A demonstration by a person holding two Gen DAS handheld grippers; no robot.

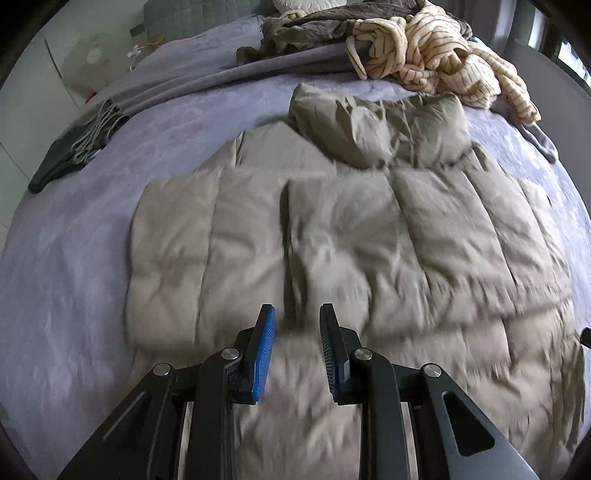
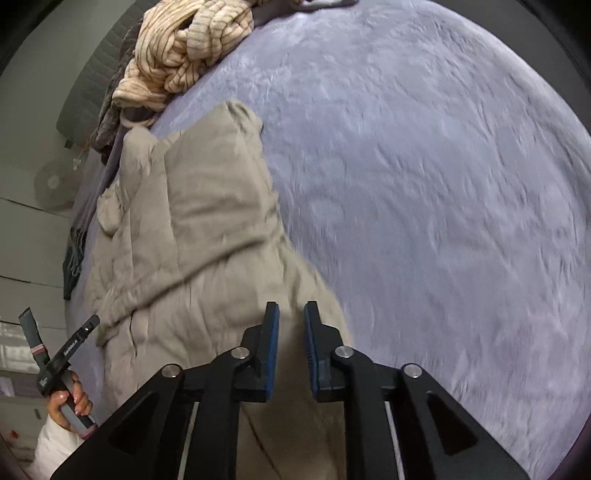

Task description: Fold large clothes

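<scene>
A beige puffer jacket (image 1: 332,229) lies flat on a lavender bed cover (image 1: 74,258), hood at the far end, one sleeve folded across its front. My left gripper (image 1: 297,314) is open and empty, hovering above the jacket's lower middle. In the right wrist view the same jacket (image 2: 192,229) fills the lower left. My right gripper (image 2: 291,310) is open and empty over the jacket's right edge, by the bare bed cover (image 2: 443,184). The hand-held left gripper (image 2: 59,354) also shows at the lower left of that view.
A cream striped garment (image 1: 436,55) and a dark brown blanket (image 1: 314,26) are heaped at the far end of the bed. A grey fringed scarf (image 1: 92,122) lies at the far left. The bed edge and a white fan (image 2: 51,184) are at the left.
</scene>
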